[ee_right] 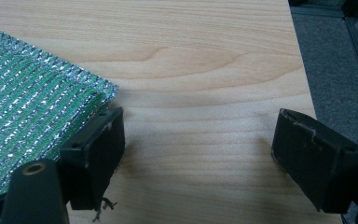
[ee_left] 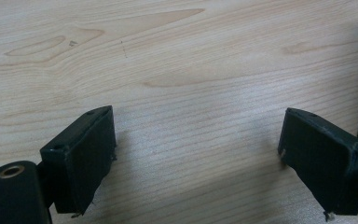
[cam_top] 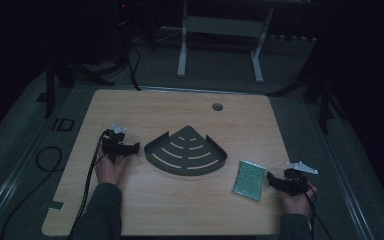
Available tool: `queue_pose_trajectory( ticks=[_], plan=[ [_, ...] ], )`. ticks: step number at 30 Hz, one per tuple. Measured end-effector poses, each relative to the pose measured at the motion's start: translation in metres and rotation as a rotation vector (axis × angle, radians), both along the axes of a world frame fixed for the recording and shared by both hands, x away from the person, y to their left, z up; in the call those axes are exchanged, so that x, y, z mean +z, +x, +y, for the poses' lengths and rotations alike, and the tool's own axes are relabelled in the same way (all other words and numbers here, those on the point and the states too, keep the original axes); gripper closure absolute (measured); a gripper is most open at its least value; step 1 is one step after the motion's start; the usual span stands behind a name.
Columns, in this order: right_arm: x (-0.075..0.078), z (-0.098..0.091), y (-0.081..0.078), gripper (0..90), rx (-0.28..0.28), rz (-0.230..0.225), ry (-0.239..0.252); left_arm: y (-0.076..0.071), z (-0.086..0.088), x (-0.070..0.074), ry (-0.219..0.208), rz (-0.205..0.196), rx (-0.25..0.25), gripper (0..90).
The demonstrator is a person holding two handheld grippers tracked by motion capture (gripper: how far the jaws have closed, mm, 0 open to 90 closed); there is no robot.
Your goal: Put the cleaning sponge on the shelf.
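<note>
reaching badly could shove the green scouring pad (cam_top: 249, 179) off the counter's (cam_top: 180, 215) near right edge: the right claw (cam_top: 272, 179) sits just beside it, spread and empty; the left claw (cam_top: 130, 148), also spread, is near the dark corner rack (cam_top: 185, 151).

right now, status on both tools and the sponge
Left tool open, empty, beside the corner shelf. Right tool open, empty, next to the green sponge. Sponge flat on table, nothing blocking.

One green scouring pad (cam_top: 249, 180), one dark corner shelf (cam_top: 186, 151), two tongs, one wooden table (cam_top: 145, 107)
</note>
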State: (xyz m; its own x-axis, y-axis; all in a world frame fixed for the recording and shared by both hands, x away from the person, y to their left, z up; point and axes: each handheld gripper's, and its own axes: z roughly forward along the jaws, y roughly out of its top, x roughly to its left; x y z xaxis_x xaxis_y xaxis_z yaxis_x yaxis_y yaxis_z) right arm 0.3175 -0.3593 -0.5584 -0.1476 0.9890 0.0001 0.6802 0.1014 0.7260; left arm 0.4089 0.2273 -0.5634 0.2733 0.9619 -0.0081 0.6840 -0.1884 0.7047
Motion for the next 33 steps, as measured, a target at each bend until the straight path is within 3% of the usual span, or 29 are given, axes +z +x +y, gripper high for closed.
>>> queue_pose_trajectory(
  ticks=[12, 19, 22, 29, 33],
  plan=[
    [0.005, 0.003, -0.003, 27.4, 0.018, 0.017, 0.007, 0.0, 0.0, 0.0, 0.0, 0.0, 0.004, 11.8],
    [0.022, 0.017, -0.013, 35.8, 0.043, -0.041, -0.024, 0.0, 0.0, 0.0, -0.001, -0.001, 0.004, 11.8],
    [0.029, 0.022, -0.019, 46.7, 0.057, -0.059, -0.035, 0.0, 0.0, 0.0, -0.001, -0.001, 0.004, 11.8],
    [0.037, 0.032, -0.024, 79.1, 0.159, -0.058, 0.019, 0.0, 0.0, 0.0, -0.001, 0.0, 0.004, 11.8],
    [0.036, 0.044, -0.024, 88.5, 0.212, -0.039, 0.009, 0.0, 0.0, 0.0, -0.001, -0.001, 0.006, 11.8]
  ],
)
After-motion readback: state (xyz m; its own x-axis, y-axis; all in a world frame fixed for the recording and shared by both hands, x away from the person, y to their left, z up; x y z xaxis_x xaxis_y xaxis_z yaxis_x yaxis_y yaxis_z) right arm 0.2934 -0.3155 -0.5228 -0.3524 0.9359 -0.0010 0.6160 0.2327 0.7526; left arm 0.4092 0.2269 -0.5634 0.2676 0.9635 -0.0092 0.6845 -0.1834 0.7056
